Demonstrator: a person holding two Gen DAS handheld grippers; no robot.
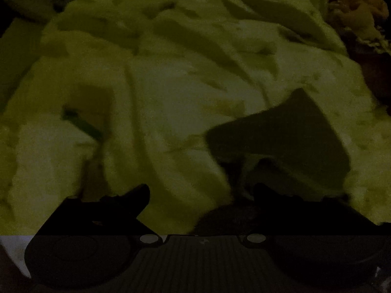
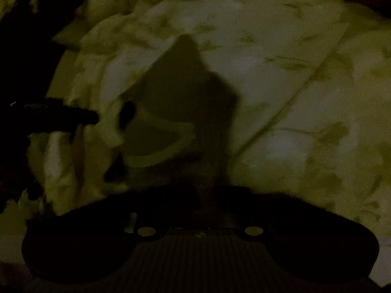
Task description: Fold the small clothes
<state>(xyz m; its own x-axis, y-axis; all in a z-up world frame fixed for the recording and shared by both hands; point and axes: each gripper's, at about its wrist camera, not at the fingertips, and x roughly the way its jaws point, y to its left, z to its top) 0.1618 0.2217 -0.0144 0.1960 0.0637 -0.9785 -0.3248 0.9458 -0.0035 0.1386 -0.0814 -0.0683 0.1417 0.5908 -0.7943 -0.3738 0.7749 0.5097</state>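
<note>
One view only: left gripper (image 1: pixel 200 195) agape.

- We record both views as very dim, grainy, yellow-green tinted.
- We note soft focus and blotchy detail throughout.
- We see fisheye bending toward black corners.

Left tongs (image 1: pixel 200 195) spread wide apart; right tongs (image 2: pixel 210 190) too dark to judge (fingers indistinct).
</note>
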